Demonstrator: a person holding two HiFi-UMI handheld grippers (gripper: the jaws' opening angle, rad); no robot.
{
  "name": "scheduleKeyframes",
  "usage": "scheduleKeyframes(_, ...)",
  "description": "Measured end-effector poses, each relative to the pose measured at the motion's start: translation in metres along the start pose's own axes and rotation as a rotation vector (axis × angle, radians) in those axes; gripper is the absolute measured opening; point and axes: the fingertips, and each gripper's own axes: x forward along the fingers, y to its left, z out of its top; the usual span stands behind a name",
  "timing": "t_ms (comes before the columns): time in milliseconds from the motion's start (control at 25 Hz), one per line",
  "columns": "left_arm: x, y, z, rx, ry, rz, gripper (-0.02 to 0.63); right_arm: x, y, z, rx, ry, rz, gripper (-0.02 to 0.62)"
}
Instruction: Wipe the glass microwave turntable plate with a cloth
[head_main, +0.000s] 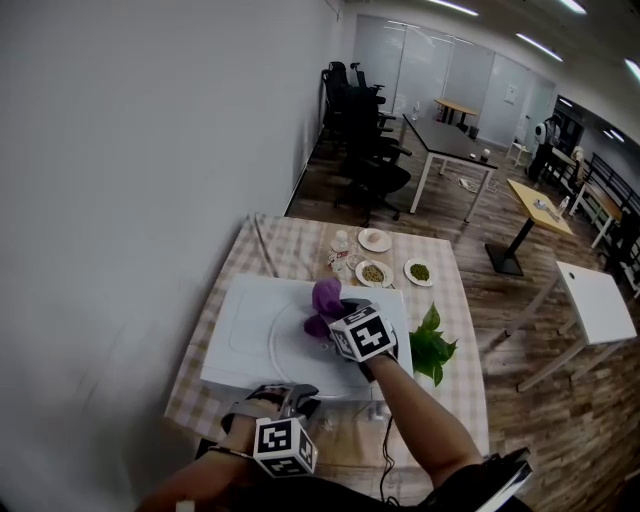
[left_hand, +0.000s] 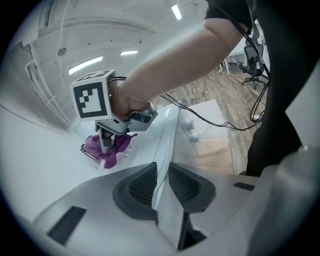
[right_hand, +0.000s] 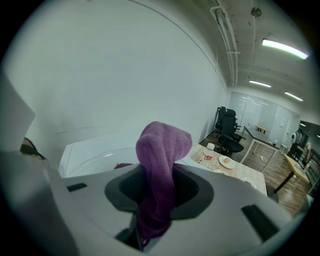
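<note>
Left gripper (left_hand: 162, 175): fingers (left_hand: 142, 187) pinch the near rim of the glass turntable plate (head_main: 295, 360), with the glass edge running between the pads. The plate lies flat on top of the white microwave (head_main: 235, 345), which stands on the checked counter (head_main: 290, 250). Right gripper (right_hand: 157, 192): fingers clamped on a purple cloth (right_hand: 162, 150), its bunched end standing above them. The cloth sits on the plate's far half. Beyond the microwave, to the right: three small dishes (head_main: 373, 272). Just right of it: green leaves (head_main: 432, 345).
</note>
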Motion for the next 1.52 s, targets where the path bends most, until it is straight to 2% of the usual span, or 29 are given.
scheduleKeyframes(360,0.001,0.0,0.001,0.015,0.009,0.0,0.08,-0.029,-0.04,-0.021,0.054,0.013,-0.086,0.124)
scheduleKeyframes(720,0.001,-0.003,0.01,0.012,0.009,-0.005,0.078,-0.052,-0.058,-0.031,0.007,0.062,-0.183,0.124)
scheduleKeyframes(840,0.001,-0.002,0.01,0.008,0.01,-0.006,0.078,-0.051,-0.04,-0.018,0.007,0.02,-0.134,0.124)
scheduleKeyframes(1040,0.001,-0.003,0.01,0.001,0.011,-0.012,0.078,-0.032,0.034,0.01,-0.002,-0.044,0.072,0.124)
scheduleKeyframes(1200,0.003,-0.004,0.01,-0.003,0.015,-0.005,0.078,-0.011,0.083,0.018,-0.067,-0.029,0.174,0.124)
scheduleKeyframes(1320,0.002,-0.004,0.014,-0.011,0.013,-0.002,0.078,-0.001,0.102,0.018,-0.109,-0.011,0.216,0.124)
scheduleKeyframes(1520,0.001,-0.003,0.014,-0.028,0.015,0.004,0.078,0.001,0.096,0.009,-0.142,0.016,0.207,0.123)
